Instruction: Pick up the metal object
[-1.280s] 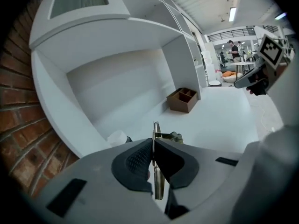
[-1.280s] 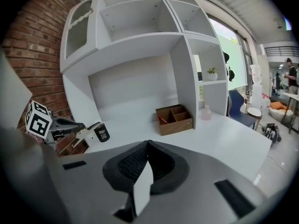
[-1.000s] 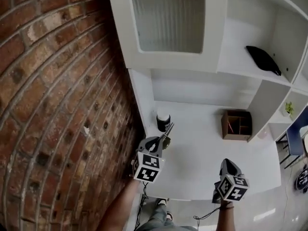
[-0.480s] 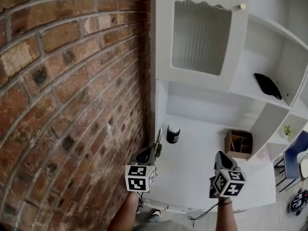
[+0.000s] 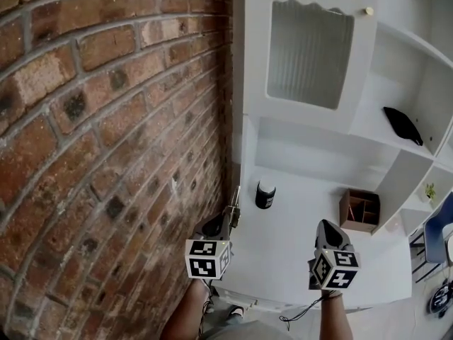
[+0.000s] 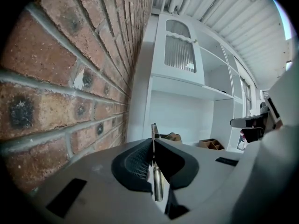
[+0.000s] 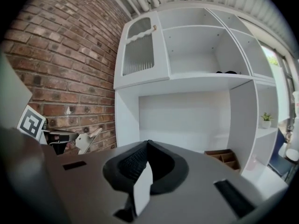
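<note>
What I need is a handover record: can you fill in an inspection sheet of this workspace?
Surface: white desk.
Job's things: thin metal object, held above the desk in the left tongs.
Clutter: black jar with a white lid; wooden organizer box; dark item on an upper shelf; small potted plant.
Grippers: left tongs shut on the metal object; right tongs shut, empty.
Cables: black cable hanging below the right tongs.
Surroundings: brick wall at left; white shelf unit with a ribbed-glass door; blue chair at right.
</note>
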A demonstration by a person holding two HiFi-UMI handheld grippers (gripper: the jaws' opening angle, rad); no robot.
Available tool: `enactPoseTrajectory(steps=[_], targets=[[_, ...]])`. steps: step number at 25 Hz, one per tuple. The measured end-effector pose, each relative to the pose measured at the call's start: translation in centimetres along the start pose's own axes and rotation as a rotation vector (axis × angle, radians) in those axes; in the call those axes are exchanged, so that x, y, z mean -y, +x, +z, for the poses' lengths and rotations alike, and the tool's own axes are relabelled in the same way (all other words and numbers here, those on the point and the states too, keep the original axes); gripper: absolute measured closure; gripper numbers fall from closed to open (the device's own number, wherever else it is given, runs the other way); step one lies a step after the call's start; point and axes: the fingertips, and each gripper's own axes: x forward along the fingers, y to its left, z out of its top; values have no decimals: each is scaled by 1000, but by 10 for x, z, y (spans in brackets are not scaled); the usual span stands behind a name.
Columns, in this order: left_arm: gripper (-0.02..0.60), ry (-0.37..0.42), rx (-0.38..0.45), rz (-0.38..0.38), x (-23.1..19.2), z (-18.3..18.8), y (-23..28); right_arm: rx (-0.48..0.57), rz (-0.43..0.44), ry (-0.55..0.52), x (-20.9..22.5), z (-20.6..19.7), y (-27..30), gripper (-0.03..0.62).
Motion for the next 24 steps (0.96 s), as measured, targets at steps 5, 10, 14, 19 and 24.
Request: enactPoseTrajectory(steps=[5,10,14,19,24], targets=[[563,7,-7,-3,-2,-3,-2,-8,4,13,-7,-7,-2,592],[563,4,-18,-6,-4,-8,-3,-15,-2,31,-8,-12,-2,592],[563,0,-24,-5,-5,-11,-2,-26,-2,34,-8,-16,0,592],[563,3,-27,-9,-6,-12,1,-29,0,44,-7,-17,5,592],[563,-3,-36,-9,-7,-15,6,-39,13,55,-6,-19,9,592]])
